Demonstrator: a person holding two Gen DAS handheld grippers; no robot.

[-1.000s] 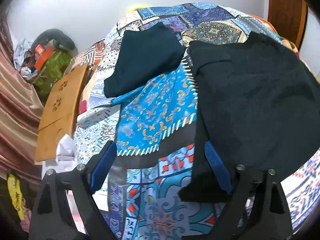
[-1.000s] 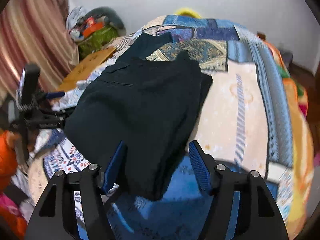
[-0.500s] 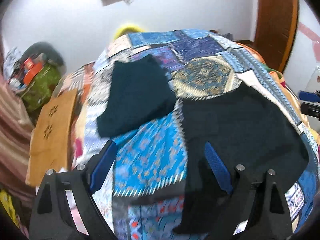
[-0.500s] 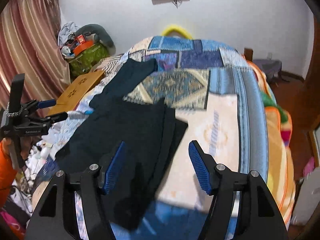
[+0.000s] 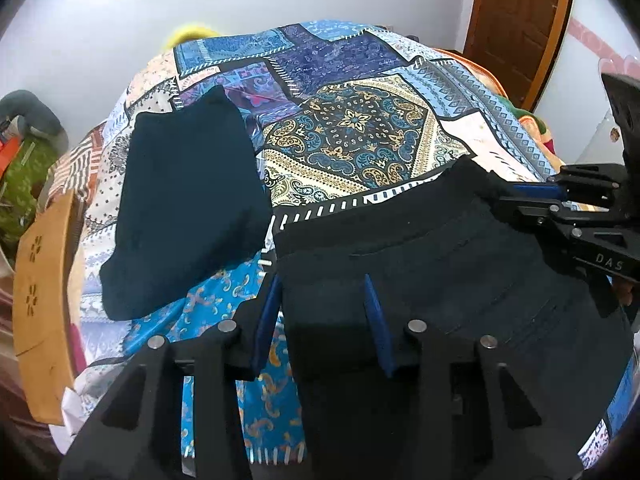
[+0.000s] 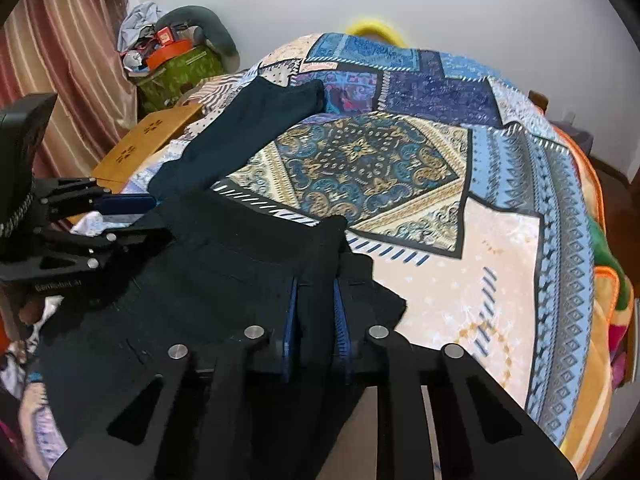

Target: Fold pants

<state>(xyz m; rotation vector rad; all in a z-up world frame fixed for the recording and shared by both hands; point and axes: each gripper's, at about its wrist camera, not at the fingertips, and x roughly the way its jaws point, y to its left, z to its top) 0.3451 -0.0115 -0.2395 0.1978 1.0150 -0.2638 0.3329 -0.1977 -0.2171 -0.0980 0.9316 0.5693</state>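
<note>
- Black pants [image 5: 460, 280] [image 6: 192, 300] lie across the near part of a patchwork bedspread [image 5: 360, 132] [image 6: 460, 184], waistband end toward the grippers, cloth bunched in folds along the near edge.
- Left gripper [image 5: 322, 312] [image 6: 132, 216] straddles the left edge of the pants; its blue-padded fingers [image 5: 376, 320] stand partly apart with black cloth between them, but whether the pads actually press the cloth I cannot tell.
- Right gripper [image 6: 314, 316] [image 5: 520, 196] has its blue pads drawn close together on a raised ridge of the pants near their right edge, so it is clamped on the fabric.
- From the left wrist view, the right gripper reaches in from the right side and meets the far right corner of the pants.
- Dark teal garment [image 5: 180, 208] [image 6: 248, 132], folded, lies on the bedspread beyond and to the left of the pants; in the left wrist view it is apart from them, with patterned cover showing between.
- Wooden board [image 5: 44, 312] [image 6: 148, 144] with cut-out flower shapes leans at the left side of the bed.
- Green bag [image 6: 180, 72] with clutter piled on it sits by a striped curtain [image 6: 68, 60] at the wall.
- Brown door [image 5: 520, 24] stands at the far right in the left wrist view.
</note>
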